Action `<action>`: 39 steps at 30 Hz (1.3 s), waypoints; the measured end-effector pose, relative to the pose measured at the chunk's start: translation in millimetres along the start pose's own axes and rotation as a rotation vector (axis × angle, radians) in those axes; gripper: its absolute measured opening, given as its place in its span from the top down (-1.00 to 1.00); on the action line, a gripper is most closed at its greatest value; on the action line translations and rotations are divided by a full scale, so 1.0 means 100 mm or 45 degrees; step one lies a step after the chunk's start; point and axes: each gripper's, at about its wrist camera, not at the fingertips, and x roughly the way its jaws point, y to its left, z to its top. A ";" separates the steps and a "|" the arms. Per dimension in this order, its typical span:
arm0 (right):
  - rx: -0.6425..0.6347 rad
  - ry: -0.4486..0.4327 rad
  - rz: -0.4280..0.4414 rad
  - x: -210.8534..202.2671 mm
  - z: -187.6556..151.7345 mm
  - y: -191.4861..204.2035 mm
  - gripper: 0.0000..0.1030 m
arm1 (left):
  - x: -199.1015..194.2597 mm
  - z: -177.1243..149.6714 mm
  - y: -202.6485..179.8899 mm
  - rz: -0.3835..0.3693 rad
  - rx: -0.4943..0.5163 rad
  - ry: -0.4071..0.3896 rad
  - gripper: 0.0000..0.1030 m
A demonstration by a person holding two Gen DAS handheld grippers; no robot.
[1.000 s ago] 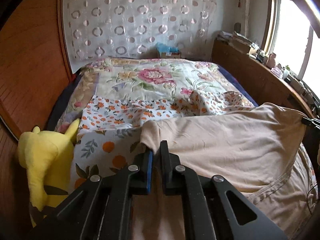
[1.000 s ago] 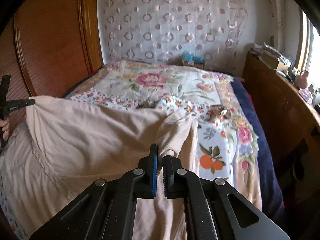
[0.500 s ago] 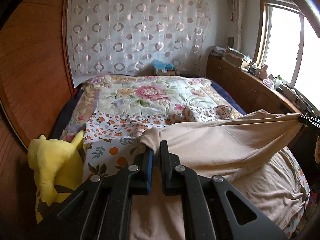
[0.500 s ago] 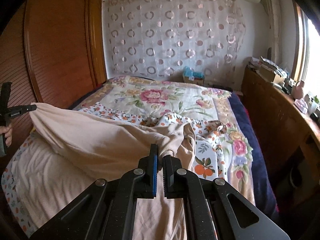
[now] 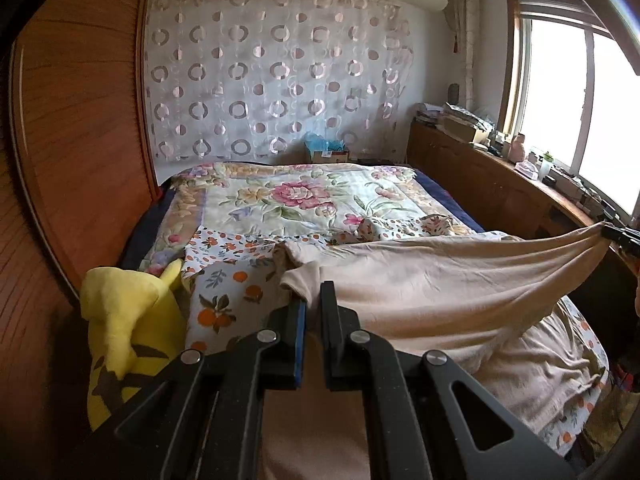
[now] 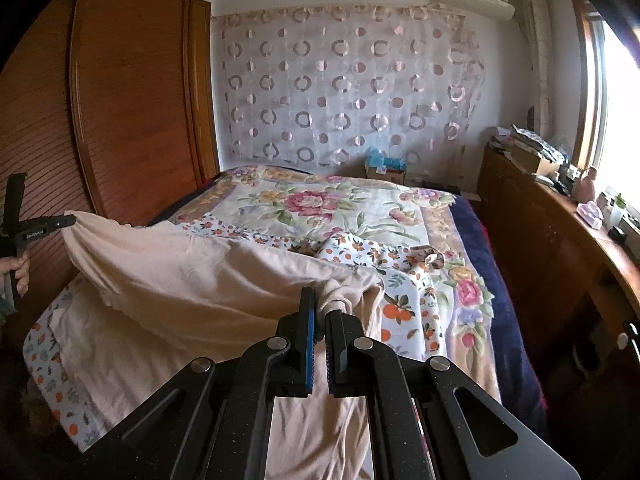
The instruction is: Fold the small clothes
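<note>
moved: both grippers lifted, beige garment (image 5: 440, 276) now stretched higher off bed (image 5: 304, 196)
left gripper (image 5: 313, 300): clamped on garment corner
right gripper (image 6: 320, 308): clamped on bunched corner
garment: spans between grippers, lower part on bed

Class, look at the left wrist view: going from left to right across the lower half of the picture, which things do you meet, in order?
Yellow plush toy → orange-print sheet → left gripper → beige garment → right gripper, at the far right edge.

wall: circle-patterned curtain (image 5: 276, 80) | left: wooden wardrobe (image 6: 132, 92) | right: bright window (image 5: 580, 108) | floral bed (image 5: 304, 196)
</note>
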 end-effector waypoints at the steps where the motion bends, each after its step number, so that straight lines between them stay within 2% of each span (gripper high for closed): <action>1: -0.002 -0.002 0.002 -0.05 -0.03 0.00 0.92 | -0.06 -0.02 0.00 0.000 0.002 -0.003 0.86; 7: -0.009 0.030 -0.001 -0.26 -0.25 0.06 0.92 | -0.37 -0.21 -0.05 -0.013 -0.002 -0.016 0.86; 14: 0.008 0.074 0.035 -0.34 -0.46 0.07 0.92 | -0.65 -0.57 -0.02 -0.006 -0.035 0.002 0.86; 17: 0.029 0.110 0.048 -0.26 -0.57 0.03 0.92 | -0.57 -0.78 0.06 0.011 -0.073 0.046 0.86; 24: 0.070 0.276 0.035 0.20 -0.90 0.02 0.92 | -0.30 -1.14 0.09 0.062 -0.101 0.162 0.86; 31: 0.069 0.306 -0.017 0.33 -0.93 0.01 0.92 | -0.27 -1.22 0.03 0.066 -0.083 0.207 0.85; 33: 0.068 0.295 -0.022 0.32 -0.90 0.02 0.92 | -0.29 -1.24 0.04 0.069 -0.073 0.207 0.72; 35: 0.061 0.283 -0.032 0.28 -0.88 0.04 0.92 | -0.34 -1.24 0.05 0.063 -0.080 0.191 0.09; 37: 0.054 0.268 -0.034 0.10 -0.98 0.12 0.91 | -0.37 -1.22 0.05 0.059 -0.087 0.180 -0.06; 38: 0.051 0.266 -0.040 0.09 -0.97 0.13 0.87 | -0.39 -1.21 0.05 0.065 -0.087 0.177 -0.20; 39: 0.046 0.265 -0.053 0.05 -1.00 0.13 0.79 | -0.40 -1.21 0.05 0.072 -0.084 0.171 -0.24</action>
